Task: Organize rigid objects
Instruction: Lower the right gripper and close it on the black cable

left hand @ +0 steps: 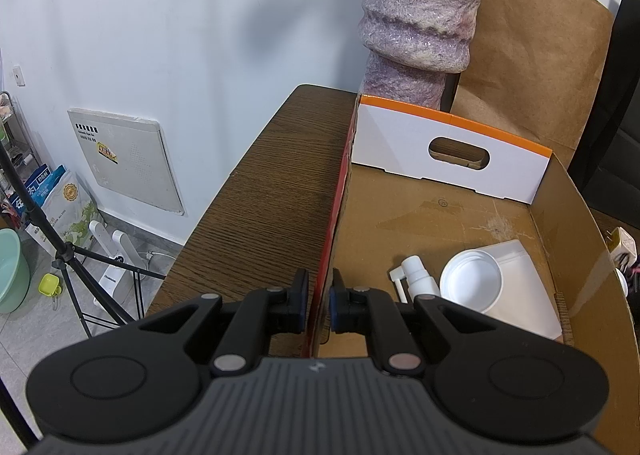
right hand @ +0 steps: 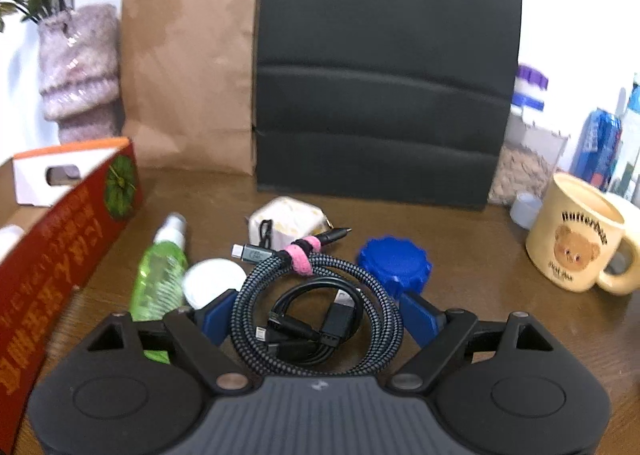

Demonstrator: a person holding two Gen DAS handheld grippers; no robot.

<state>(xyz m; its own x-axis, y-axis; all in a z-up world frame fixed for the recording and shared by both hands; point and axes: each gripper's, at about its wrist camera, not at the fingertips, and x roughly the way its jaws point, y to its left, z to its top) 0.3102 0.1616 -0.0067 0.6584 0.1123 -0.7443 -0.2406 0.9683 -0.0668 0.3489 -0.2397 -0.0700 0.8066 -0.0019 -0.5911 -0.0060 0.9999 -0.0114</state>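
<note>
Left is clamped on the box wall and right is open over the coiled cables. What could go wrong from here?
1. The right gripper straddles two loose coils, the braided cable and the thinner black cable; closing may lift only one or trail ends.
2. The blue lid and white lid sit beside its fingers and may get knocked.
3. The left gripper pinches the box wall; pulling could tilt the box.

Paper bag (right hand: 188, 67), vase (right hand: 78, 75), mug (right hand: 576, 231)
</note>
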